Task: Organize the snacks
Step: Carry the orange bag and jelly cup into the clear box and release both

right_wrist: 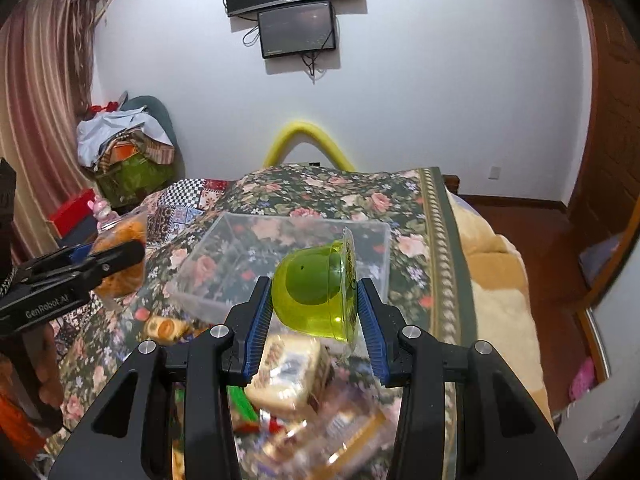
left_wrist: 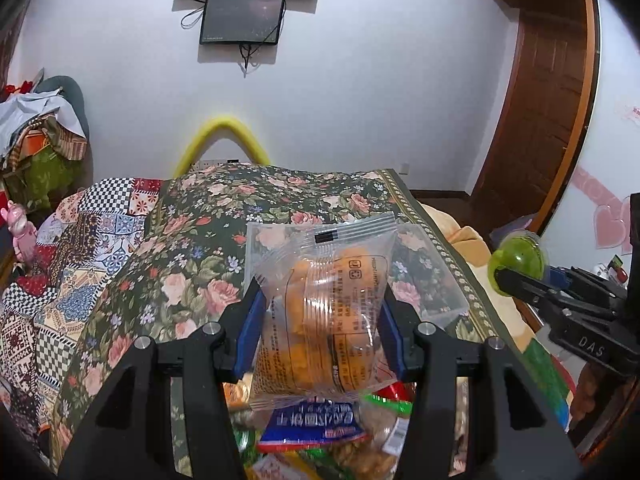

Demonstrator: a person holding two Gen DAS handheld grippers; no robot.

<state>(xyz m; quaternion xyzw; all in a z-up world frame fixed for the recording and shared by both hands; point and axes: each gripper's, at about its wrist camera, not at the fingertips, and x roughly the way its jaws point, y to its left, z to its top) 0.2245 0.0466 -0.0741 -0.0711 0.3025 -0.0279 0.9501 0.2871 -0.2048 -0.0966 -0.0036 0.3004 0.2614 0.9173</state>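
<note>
Loose snack packets (right_wrist: 288, 384) lie heaped on the flowered bedspread (left_wrist: 192, 216) right under both tools, blurred and jumbled, so most of the sorting looks still to be done. Just beyond the heap sits a clear plastic bin (right_wrist: 224, 272), and as far as I can see nothing is in it yet. Held up over the pile, the left gripper (left_wrist: 320, 316) has its jaws clenched on a clear bag of orange biscuits (left_wrist: 320, 300), printed label facing me, puffy and crinkled. Over to the right, the right gripper (right_wrist: 314, 300) is squeezing a green jelly cup (right_wrist: 316, 288) tipped on its side, glossy and translucent, near the bin's front edge.
</note>
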